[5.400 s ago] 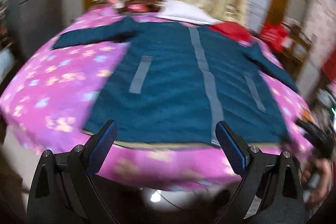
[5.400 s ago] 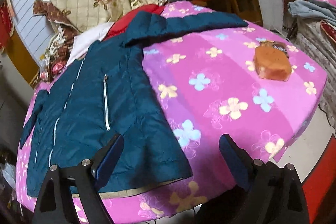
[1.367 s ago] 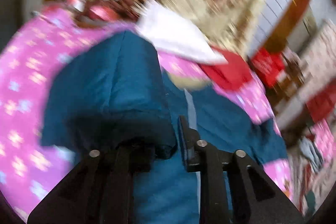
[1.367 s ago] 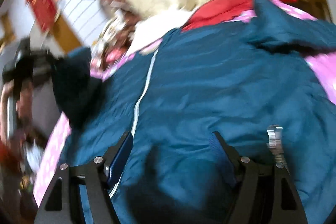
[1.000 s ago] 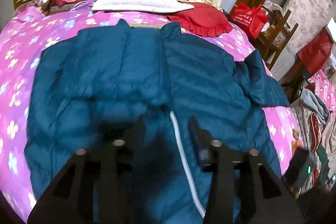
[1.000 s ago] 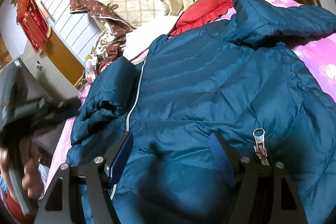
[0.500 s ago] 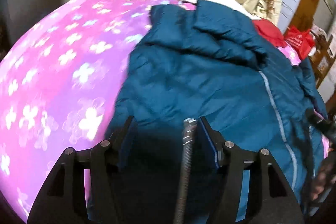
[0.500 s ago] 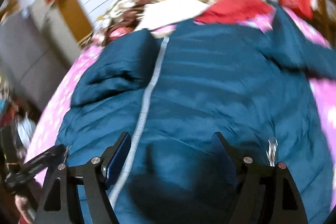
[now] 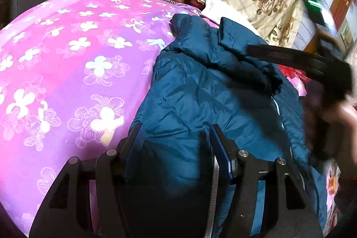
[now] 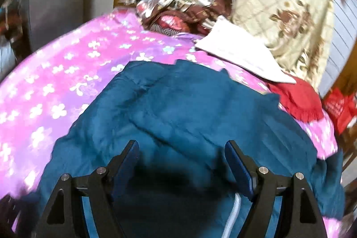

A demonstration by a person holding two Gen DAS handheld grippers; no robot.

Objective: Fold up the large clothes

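Now left claw (image 9: 176,137) part-open astride jacket (image 9: 200,93) fold, right claw (image 10: 181,155) wide — empty

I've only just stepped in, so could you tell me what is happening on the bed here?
A person with a handheld gripper in each hand is folding a teal puffer jacket on a pink flowered bedspread. One sleeve already lies folded over the jacket's body. The left gripper is low at the jacket's near edge, its jaws apart with fabric between them. The right gripper hovers open over the jacket. A white pillow and red cushion lie beyond it.
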